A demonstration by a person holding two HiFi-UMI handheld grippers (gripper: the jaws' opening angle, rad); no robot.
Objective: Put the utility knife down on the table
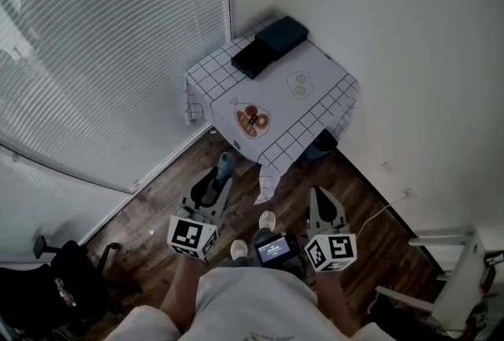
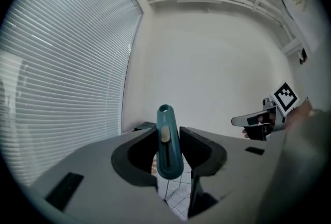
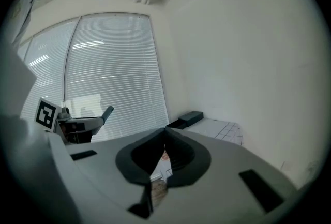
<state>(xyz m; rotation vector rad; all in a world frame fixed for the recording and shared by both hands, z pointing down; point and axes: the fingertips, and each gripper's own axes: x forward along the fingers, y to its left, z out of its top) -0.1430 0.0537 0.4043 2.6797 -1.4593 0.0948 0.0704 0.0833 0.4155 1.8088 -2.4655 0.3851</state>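
The teal utility knife (image 2: pixel 168 141) stands upright between the pads of my left gripper (image 2: pixel 168 137), which is shut on it. In the head view that gripper (image 1: pixel 213 186) is held over the wooden floor, short of the table, with the knife (image 1: pixel 224 166) sticking out ahead. The small table (image 1: pixel 319 68) with a checked white cloth stands in the room's corner. My right gripper (image 1: pixel 321 196) is alongside, also short of the table. Its jaws meet at the tip with nothing between them in the right gripper view (image 3: pixel 165 135).
Two dark flat boxes (image 1: pixel 268 46) lie at the table's far corner, and printed plate pictures (image 1: pixel 252 120) mark the cloth. Window blinds (image 1: pixel 102 40) run along the left, a white wall on the right. A black chair (image 1: pixel 55 284) stands lower left, a white rack (image 1: pixel 461 268) lower right.
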